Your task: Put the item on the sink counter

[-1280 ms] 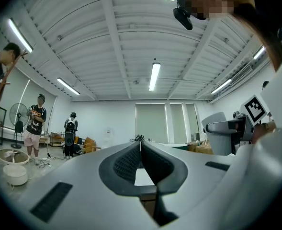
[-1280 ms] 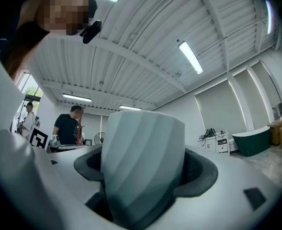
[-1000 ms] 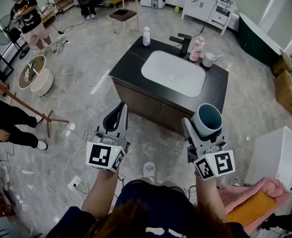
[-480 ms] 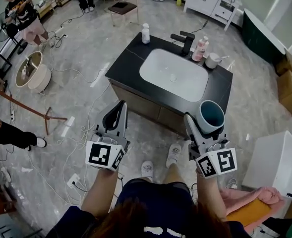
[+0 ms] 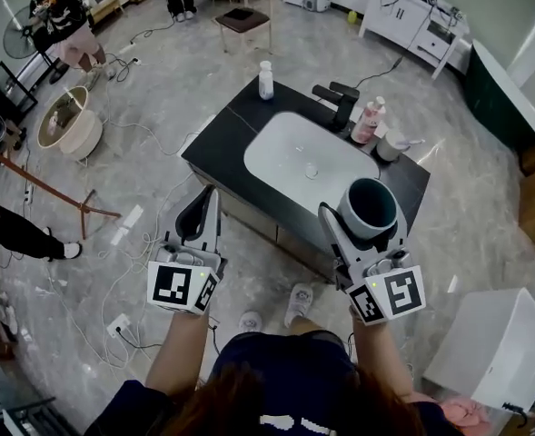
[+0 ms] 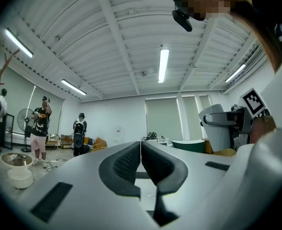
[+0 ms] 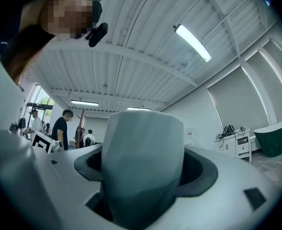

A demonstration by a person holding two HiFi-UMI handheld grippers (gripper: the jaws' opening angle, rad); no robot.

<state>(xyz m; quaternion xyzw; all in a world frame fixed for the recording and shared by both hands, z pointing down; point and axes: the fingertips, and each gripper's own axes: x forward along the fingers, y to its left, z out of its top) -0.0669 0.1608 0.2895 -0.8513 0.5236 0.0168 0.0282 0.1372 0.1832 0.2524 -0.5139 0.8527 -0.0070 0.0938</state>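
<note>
Your right gripper [image 7: 143, 169] is clamped on the cup's [image 5: 368, 209] side walls, upright, just short of the tabletop [image 5: 222, 139]. The cup looks rigid, smooth and probably breakable, so set it down gently. Your left gripper [image 6: 141, 163] is closed and empty.

We have come closer to the sink counter [image 5: 220, 136]. The cup [image 5: 368, 205] in our right gripper [image 5: 365, 220] now appears over its front edge; before, it was short of it.

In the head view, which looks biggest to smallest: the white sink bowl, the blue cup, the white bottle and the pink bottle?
1. Sink bowl, clearly largest.
2. Blue cup. It is held nearer the camera, so it may look bigger than it is.
3. White bottle and pink bottle look about alike, so I won't rank them.
</note>
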